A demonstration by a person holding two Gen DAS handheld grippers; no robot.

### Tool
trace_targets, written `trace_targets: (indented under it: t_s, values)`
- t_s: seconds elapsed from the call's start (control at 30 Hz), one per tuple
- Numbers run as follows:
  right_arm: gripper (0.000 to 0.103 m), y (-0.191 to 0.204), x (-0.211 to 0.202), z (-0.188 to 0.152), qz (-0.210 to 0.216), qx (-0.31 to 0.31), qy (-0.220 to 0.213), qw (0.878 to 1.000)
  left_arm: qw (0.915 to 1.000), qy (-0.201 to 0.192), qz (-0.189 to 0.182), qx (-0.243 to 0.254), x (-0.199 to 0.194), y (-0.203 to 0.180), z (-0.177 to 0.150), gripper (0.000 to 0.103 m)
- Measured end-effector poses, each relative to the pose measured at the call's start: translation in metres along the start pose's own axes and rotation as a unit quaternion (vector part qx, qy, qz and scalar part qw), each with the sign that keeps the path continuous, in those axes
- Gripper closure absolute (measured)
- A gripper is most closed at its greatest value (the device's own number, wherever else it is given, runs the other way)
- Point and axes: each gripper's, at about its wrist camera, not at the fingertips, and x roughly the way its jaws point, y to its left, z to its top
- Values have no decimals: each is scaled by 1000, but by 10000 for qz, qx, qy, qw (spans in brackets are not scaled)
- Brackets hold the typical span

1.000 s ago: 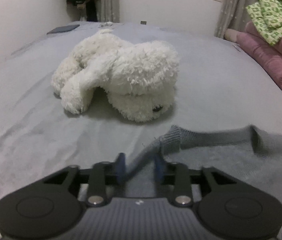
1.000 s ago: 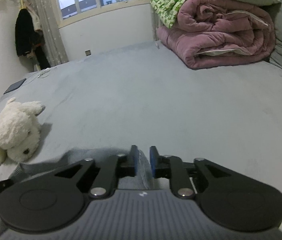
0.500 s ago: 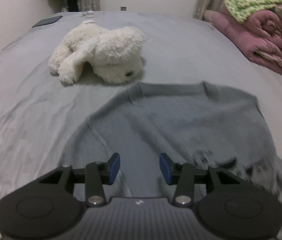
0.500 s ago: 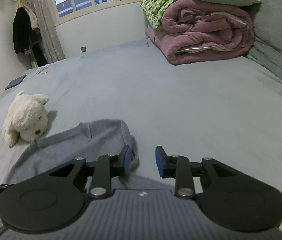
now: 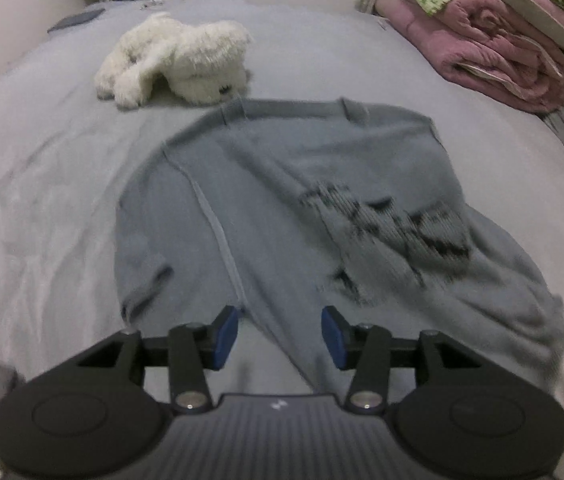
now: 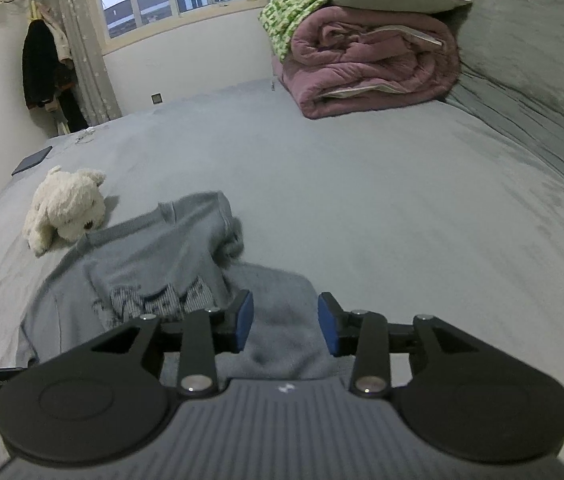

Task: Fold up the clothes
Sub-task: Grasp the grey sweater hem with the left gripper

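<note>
A grey knit sweater point(image 5: 305, 200) with a dark pattern on its chest lies spread on the grey bed, collar toward the far side. It also shows in the right wrist view point(image 6: 154, 272), its right shoulder bunched up. My left gripper point(image 5: 280, 334) is open and empty above the sweater's near left part. My right gripper point(image 6: 285, 322) is open and empty above the sweater's near right part.
A white plush dog point(image 5: 178, 60) lies just beyond the collar, also in the right wrist view point(image 6: 66, 208). A rolled pink quilt point(image 6: 369, 60) under green bedding point(image 6: 293, 8) sits at the far right. A dark flat device point(image 6: 32, 160) lies far left.
Both grippers let go of the sweater's shoulders, opened, and drew back toward the near side. The sweater now lies flat on the bed.
</note>
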Motion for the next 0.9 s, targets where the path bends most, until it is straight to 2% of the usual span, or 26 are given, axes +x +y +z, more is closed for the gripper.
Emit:
trace_targets:
  t_s: [0.2,0.47,0.63,0.77,0.9]
  values:
    - [58,-10,-14,-43,11,109,124,9999,9985,223,-481,-106,0,-1,-43,55]
    - [56,-38,-12,-96,198,663,360,9970,9929,427,-1048,-371,12,-12,-94,56]
    - [56,-54,-9,-123,339,920,464,9941,9898,302,-1334,-396,12,-36,-112,56]
    - [56,-62,-3,-124,516,1152,764,9890,9753,354,-1959,-957,13,-49,-128,57]
    - [56,-73,1,-122,834,1857,1155,9722,9599,385,-2358,-1469,19,-61,-148,63]
